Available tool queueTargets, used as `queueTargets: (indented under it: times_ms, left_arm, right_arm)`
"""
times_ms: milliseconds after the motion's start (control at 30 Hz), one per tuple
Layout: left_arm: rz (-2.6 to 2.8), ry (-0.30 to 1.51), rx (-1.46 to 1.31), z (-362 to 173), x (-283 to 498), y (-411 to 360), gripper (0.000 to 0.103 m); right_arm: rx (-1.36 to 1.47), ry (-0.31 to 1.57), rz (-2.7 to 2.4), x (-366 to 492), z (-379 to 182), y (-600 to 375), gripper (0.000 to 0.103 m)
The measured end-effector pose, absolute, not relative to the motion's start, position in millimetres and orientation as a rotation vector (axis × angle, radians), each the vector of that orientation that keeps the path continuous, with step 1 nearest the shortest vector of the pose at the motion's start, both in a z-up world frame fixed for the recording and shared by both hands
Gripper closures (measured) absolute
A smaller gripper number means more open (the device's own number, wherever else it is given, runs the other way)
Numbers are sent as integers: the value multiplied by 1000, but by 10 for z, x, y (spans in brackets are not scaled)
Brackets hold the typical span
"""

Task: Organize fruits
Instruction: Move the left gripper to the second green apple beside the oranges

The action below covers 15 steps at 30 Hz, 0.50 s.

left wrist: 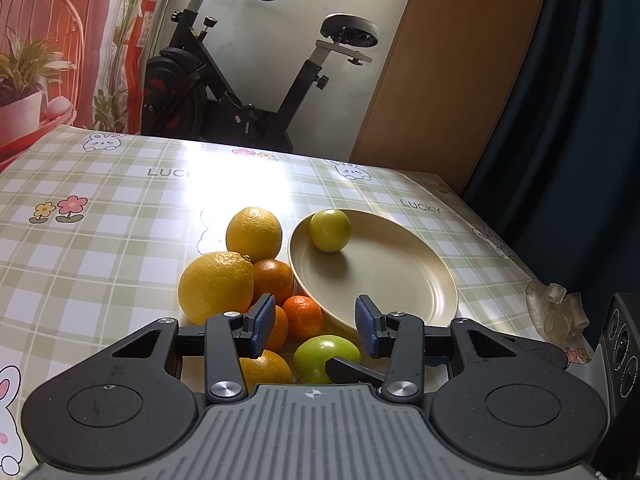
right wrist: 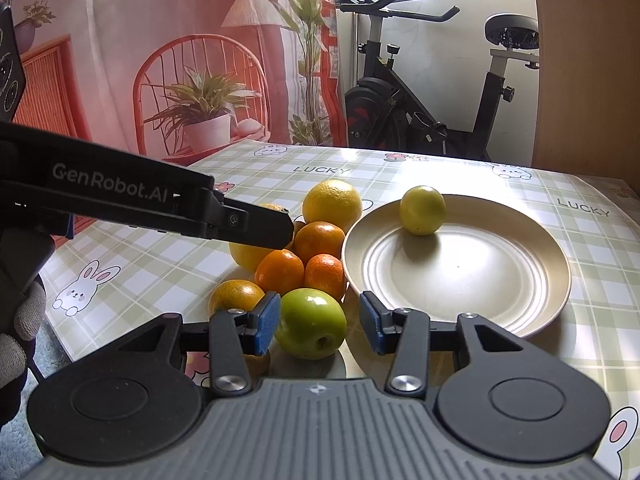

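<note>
A cream plate (left wrist: 400, 280) (right wrist: 500, 280) holds one yellow-green fruit (left wrist: 330, 230) (right wrist: 422, 210) at its far rim. Left of the plate lies a pile: two large yellow citrus (left wrist: 216, 286) (right wrist: 332, 204), several small oranges (left wrist: 303, 316) (right wrist: 280, 272) and a green apple (left wrist: 320, 356) (right wrist: 310, 324). My right gripper (right wrist: 319, 326) is open, and the apple sits between its blue pads (right wrist: 268, 326), close to the left one. My left gripper (left wrist: 316, 326) (right wrist: 280, 232) is open and hovers over the pile with nothing held.
The checked tablecloth (left wrist: 100, 220) covers the table, whose far edge meets an exercise bike (left wrist: 224, 80) and a printed backdrop (right wrist: 180, 80). A clear plastic object (left wrist: 556, 312) and a black device (left wrist: 624, 352) sit at the right edge. A gloved hand (right wrist: 24, 320) is at the left.
</note>
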<state>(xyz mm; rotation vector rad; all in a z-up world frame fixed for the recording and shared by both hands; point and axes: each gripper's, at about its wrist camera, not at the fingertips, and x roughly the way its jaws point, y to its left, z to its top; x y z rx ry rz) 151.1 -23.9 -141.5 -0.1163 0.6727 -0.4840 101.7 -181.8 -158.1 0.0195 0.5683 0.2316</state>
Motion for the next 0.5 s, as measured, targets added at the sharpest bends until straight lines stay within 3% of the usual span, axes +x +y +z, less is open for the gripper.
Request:
queueTargets:
  times_ms: [167,500]
  left_arm:
    - [-479,690,-116,-1459,1536,-261,57]
    - [-480,705,-106,-1477,1522,-277,57]
  right_arm:
    - [9,581,257,1069,-1630,-1762,53]
    - [5,616,300,1060,-1696,-1768,55]
